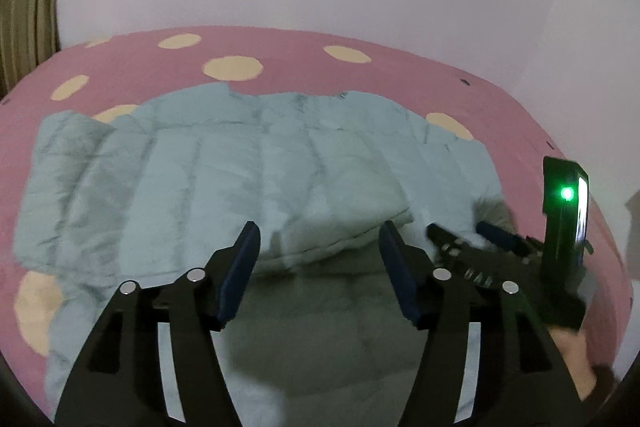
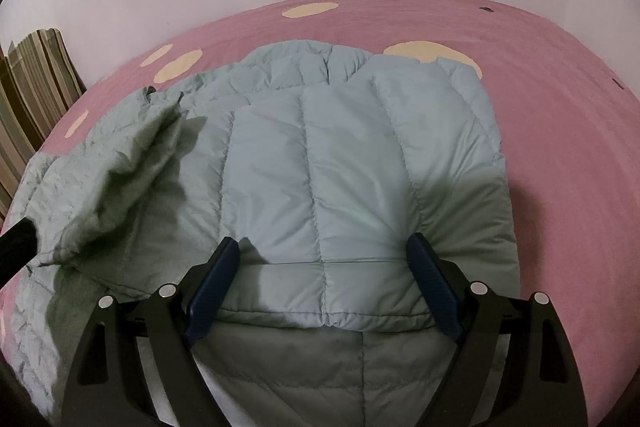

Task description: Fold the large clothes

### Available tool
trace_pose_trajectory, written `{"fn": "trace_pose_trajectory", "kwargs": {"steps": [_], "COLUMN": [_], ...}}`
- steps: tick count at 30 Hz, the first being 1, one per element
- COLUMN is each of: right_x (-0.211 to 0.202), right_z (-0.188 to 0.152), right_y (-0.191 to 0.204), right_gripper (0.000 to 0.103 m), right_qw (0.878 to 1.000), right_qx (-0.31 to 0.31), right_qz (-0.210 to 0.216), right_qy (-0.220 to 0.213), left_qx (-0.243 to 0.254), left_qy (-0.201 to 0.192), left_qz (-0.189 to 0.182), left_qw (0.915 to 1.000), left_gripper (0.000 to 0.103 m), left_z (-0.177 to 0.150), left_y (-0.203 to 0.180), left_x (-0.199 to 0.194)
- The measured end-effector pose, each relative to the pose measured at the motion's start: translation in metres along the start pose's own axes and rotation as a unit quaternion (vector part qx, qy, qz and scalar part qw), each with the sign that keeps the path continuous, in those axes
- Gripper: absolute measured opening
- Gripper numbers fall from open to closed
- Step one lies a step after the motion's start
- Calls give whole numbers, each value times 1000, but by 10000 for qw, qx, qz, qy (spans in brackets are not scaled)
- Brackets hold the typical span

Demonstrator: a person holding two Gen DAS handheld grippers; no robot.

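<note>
The jacket (image 2: 320,167) is lain half-folded on the bed (image 2: 560,147). Both the left gripper (image 1: 318,239) and right gripper (image 2: 324,255) are held wide open, empty. The hem at 6 o'clock should be pinched evenly.

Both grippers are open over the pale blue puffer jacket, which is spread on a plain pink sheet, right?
Not quite. The sheet isn't plain: the left wrist view shows pink with cream spots. The rest holds: the left gripper and right gripper are both open over the pale blue puffer jacket.
</note>
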State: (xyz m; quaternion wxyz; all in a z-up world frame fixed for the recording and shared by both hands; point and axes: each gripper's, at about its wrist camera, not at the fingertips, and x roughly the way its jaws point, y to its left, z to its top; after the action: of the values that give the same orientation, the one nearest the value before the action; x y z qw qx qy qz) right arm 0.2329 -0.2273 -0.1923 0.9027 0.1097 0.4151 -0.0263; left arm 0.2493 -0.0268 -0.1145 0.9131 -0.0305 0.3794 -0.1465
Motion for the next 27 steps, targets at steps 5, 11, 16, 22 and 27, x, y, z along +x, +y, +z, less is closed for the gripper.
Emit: {"fn": "trace_pose_trajectory", "kwargs": {"steps": [5, 11, 16, 22, 27], "right_x": [-30, -25, 10, 11, -35], "right_z": [7, 29, 34, 35, 48], "right_y": [4, 44, 63, 76, 61], "right_gripper": [84, 84, 71, 12, 11], "right_qw": [9984, 9925, 9848, 9796, 9942], "right_qx": [354, 402, 761, 721, 228], "right_qz": [393, 1151, 1446, 1733, 1043], "right_qy": [-184, 25, 585, 723, -156], "left_qx": [-78, -462, -641, -730, -873], "left_qy": [-269, -416, -473, -497, -545], "left_qz": [439, 954, 1192, 1356, 1317], "left_qw": [9986, 9935, 9897, 9868, 9859], "left_gripper": [66, 66, 67, 67, 68], "left_z": [-12, -18, -20, -20, -8], "left_y": [40, 95, 123, 145, 152], "left_x": [-34, -57, -68, -70, -66]}}
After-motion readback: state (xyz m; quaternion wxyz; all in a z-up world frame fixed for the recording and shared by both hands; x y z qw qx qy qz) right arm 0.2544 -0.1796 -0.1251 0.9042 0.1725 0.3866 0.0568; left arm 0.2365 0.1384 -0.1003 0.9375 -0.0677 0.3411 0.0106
